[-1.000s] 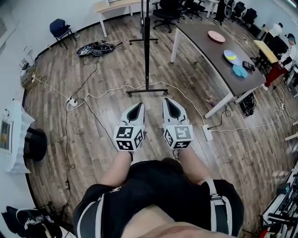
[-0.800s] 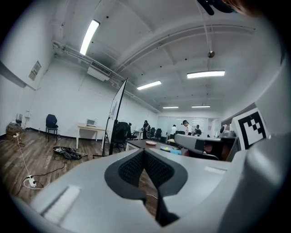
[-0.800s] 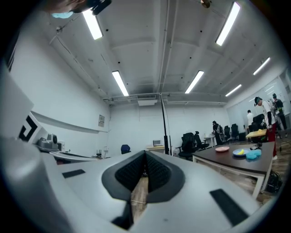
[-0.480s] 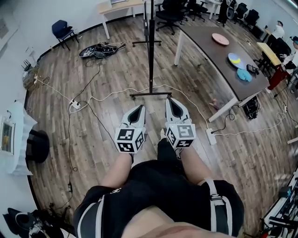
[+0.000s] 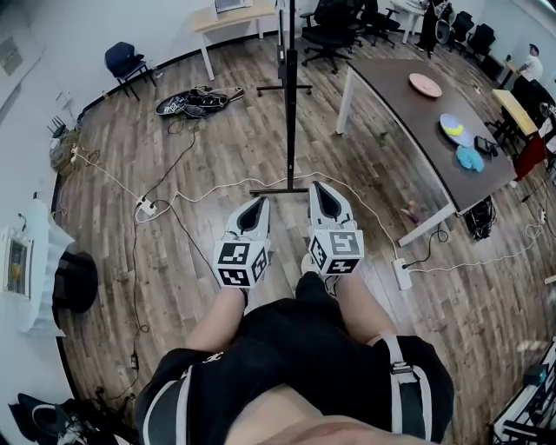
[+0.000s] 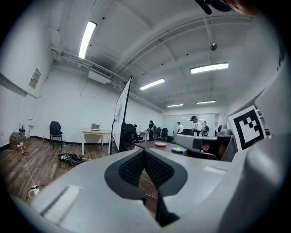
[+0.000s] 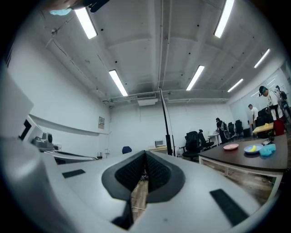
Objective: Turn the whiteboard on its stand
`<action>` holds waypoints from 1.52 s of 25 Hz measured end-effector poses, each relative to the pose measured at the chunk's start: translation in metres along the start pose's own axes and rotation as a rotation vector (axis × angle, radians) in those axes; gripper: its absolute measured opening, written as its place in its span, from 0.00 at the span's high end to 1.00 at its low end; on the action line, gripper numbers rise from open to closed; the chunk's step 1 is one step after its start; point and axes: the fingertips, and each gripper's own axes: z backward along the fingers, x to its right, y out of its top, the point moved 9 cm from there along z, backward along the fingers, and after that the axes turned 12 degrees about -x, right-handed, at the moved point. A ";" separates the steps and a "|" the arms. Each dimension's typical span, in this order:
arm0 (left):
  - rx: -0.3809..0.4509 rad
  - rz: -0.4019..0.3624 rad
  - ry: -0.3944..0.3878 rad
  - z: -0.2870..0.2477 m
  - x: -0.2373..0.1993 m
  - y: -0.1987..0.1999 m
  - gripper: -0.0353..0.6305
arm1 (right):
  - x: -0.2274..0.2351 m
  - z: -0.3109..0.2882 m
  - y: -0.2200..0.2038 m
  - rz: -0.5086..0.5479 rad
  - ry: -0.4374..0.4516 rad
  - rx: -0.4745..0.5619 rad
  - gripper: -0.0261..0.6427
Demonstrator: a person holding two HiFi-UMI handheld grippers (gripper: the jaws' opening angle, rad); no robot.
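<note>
The whiteboard on its stand [image 5: 289,96] is seen edge-on as a thin dark upright, its foot bar on the wood floor just ahead of both grippers. In the left gripper view the whiteboard [image 6: 122,113] rises ahead, slightly left; in the right gripper view it [image 7: 166,123] stands straight ahead. My left gripper [image 5: 258,202] and right gripper [image 5: 316,189] are held side by side, level, pointing at the stand, a short way from it. Both are shut with nothing between their pads. Neither touches the board.
A long dark table [image 5: 426,113] with plates stands at the right, office chairs [image 5: 334,22] behind it. A white cable [image 5: 200,187] and power strips [image 5: 402,274] lie on the floor near the stand's foot. A blue chair [image 5: 126,61] and a bag [image 5: 195,100] sit far left.
Both grippers have moved forward with the person toward the whiteboard stand; its foot bar now lies closer to the fingertips. The jaws stay shut.
</note>
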 end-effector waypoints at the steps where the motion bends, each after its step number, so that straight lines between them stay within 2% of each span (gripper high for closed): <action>1: -0.001 0.000 0.006 -0.008 -0.006 0.003 0.93 | 0.004 -0.011 0.001 -0.003 0.002 -0.001 0.95; 7: -0.013 0.013 0.005 -0.073 -0.025 0.023 0.93 | 0.044 -0.067 0.014 0.003 0.000 -0.010 0.95; 20: -0.052 0.023 -0.006 -0.228 -0.035 0.078 0.93 | 0.151 -0.175 0.042 0.017 0.039 -0.054 0.95; 26: -0.068 0.027 0.044 -0.265 -0.044 0.098 0.93 | 0.180 -0.215 0.051 0.003 0.093 -0.055 0.95; 33: -0.107 0.054 0.086 -0.290 -0.068 0.094 0.93 | 0.189 -0.263 0.048 -0.017 0.140 -0.084 0.95; 38: -0.094 0.047 0.073 -0.309 -0.093 0.104 0.93 | 0.188 -0.297 0.054 -0.003 0.087 -0.084 0.95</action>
